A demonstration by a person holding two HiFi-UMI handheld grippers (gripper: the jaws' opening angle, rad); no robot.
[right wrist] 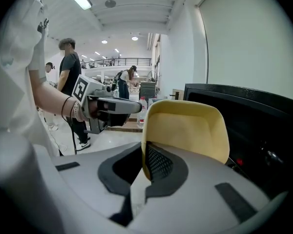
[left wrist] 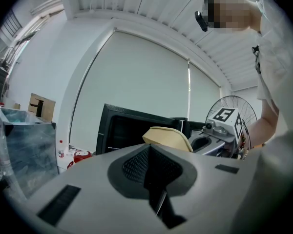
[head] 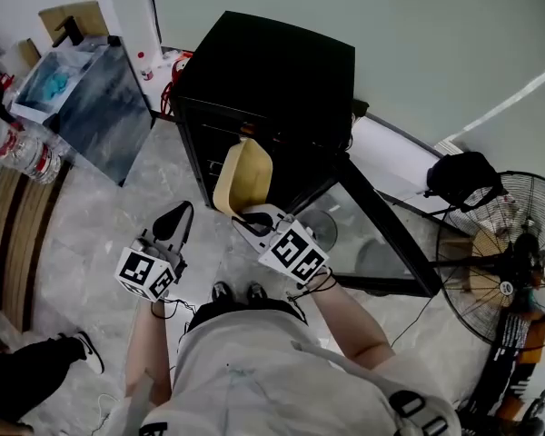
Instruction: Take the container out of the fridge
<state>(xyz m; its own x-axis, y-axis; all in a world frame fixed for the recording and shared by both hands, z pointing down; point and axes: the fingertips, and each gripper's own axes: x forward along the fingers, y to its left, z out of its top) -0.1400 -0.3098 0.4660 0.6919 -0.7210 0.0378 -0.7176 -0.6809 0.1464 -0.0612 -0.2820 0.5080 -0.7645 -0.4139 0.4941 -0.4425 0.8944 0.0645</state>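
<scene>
A shallow yellow container (head: pixel 243 178) hangs tilted in front of the open black fridge (head: pixel 263 89), outside its dark interior. My right gripper (head: pixel 254 218) is shut on the container's lower rim. In the right gripper view the rim of the container (right wrist: pixel 185 130) sits pinched between the pads of the right gripper (right wrist: pixel 145 162), with the fridge (right wrist: pixel 254 116) behind it. My left gripper (head: pixel 174 221) hovers to the left of the container, shut with nothing in it. The left gripper view shows the left gripper (left wrist: pixel 149 172) with its jaws together, and the container (left wrist: pixel 167 136) beyond them.
The fridge's glass door (head: pixel 372 225) stands swung open to the right. A floor fan (head: pixel 504 252) and a black bag (head: pixel 463 180) are at the right. A glass-sided case (head: pixel 100 107) and water bottles (head: pixel 23 153) stand at the left. People (right wrist: pixel 68 67) stand further back.
</scene>
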